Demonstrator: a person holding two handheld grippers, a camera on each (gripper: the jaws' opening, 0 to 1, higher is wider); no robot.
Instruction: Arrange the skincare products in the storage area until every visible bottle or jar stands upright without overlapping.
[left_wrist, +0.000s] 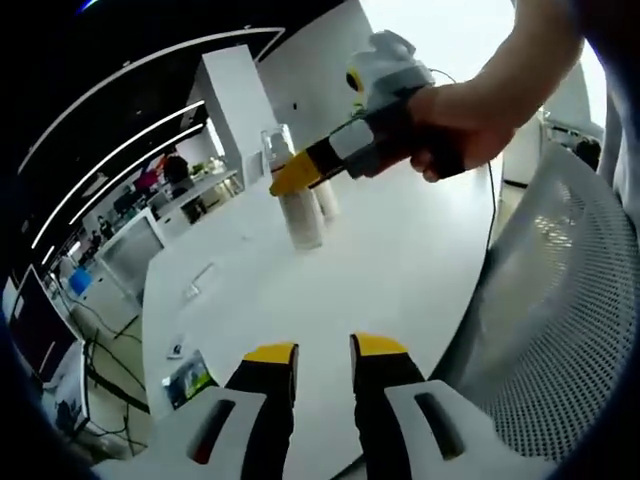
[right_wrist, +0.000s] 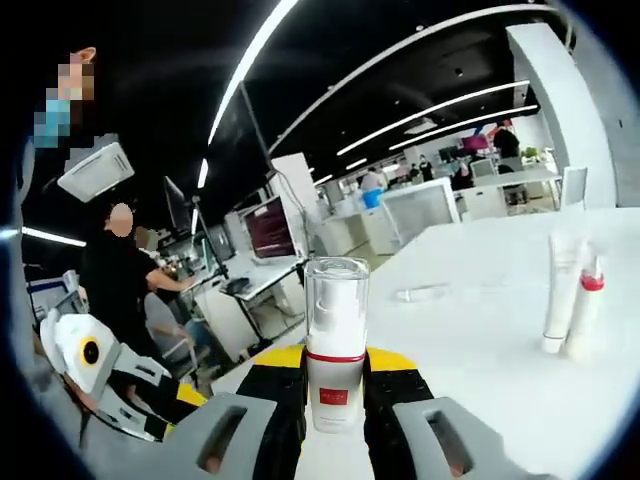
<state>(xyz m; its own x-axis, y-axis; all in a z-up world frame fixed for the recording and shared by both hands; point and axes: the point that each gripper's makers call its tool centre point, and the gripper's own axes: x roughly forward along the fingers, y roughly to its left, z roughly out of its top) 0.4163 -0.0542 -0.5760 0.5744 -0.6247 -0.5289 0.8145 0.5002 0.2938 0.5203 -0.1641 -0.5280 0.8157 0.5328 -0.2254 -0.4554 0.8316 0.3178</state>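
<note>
Right gripper (right_wrist: 335, 385): jaws clamped on upright pump bottle (right_wrist: 336, 340), at the white surface (right_wrist: 480, 380), apart from two standing tubes (right_wrist: 570, 300). Left gripper (left_wrist: 322, 365): jaws narrowly parted, empty. Advice: lower vertically, seat base flat, release without tipping.

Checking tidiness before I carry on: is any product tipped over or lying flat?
One small item lies flat on the white table. The two tubes stand upright, and the right gripper holds the pump bottle upright.

Right gripper (right_wrist: 336, 385) jaws clamped, left gripper (left_wrist: 325, 362) jaws apart, unladen.
</note>
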